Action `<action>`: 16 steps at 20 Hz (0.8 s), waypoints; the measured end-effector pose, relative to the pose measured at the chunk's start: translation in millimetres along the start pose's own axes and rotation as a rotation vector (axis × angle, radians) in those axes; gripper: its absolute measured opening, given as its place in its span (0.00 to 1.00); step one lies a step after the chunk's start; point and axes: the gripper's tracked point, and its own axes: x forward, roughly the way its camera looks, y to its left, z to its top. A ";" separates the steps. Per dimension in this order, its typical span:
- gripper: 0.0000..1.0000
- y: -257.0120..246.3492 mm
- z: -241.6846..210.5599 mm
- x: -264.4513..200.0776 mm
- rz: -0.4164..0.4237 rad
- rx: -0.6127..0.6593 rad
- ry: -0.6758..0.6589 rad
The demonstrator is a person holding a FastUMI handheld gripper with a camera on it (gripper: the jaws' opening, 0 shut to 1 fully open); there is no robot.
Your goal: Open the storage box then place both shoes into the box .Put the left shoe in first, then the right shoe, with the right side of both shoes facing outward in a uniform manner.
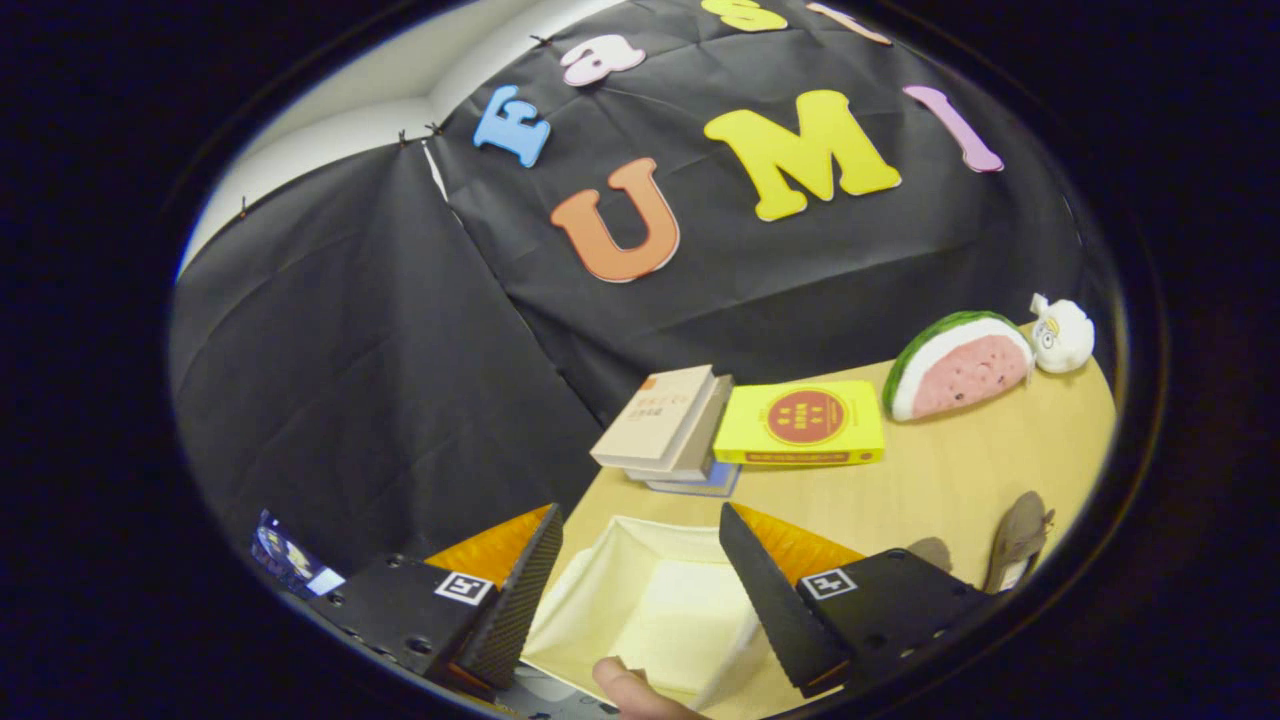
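Note:
A cream fabric storage box (pixel 640 600) sits on the wooden table (pixel 960 470), and I look down into its bare inside. My gripper (pixel 640 515) hangs open above it, one finger over each side of the box, nothing held between them. A brown-grey shoe (pixel 1018 540) lies on the table to the right of the right finger. Part of a second shoe (pixel 935 552) peeks out just behind that finger. A person's fingertip (pixel 625 690) touches the box's near rim.
Beyond the box lie a stack of books (pixel 665 425) and a yellow book (pixel 805 422). Further right stand a watermelon-slice plush (pixel 960 365) and a small white plush (pixel 1062 335). Black cloth walls close the back and left. A small screen (pixel 290 560) shows beside the left finger.

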 end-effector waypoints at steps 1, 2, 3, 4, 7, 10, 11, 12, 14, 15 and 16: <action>0.95 -26.8 -1.1 -0.3 -0.045 -0.015 0.001; 0.96 -52.5 -2.9 -1.3 -0.095 -0.032 0.003; 0.96 -76.6 -6.1 -3.2 -0.140 -0.050 0.007; 0.95 -98.6 -9.8 -7.4 -0.181 -0.069 0.015; 0.96 -152.8 -35.4 -16.3 -0.273 -0.129 0.074; 0.96 -191.7 -69.9 -28.5 -0.331 -0.194 0.162; 0.96 -201.2 -82.1 -30.5 -0.339 -0.212 0.188; 0.96 -209.4 -93.4 -34.0 -0.348 -0.219 0.217; 0.95 -220.6 -117.1 -41.1 -0.349 -0.207 0.279; 0.96 -225.5 -127.6 -43.7 -0.353 -0.190 0.310; 0.96 -228.4 -137.1 -46.1 -0.351 -0.177 0.345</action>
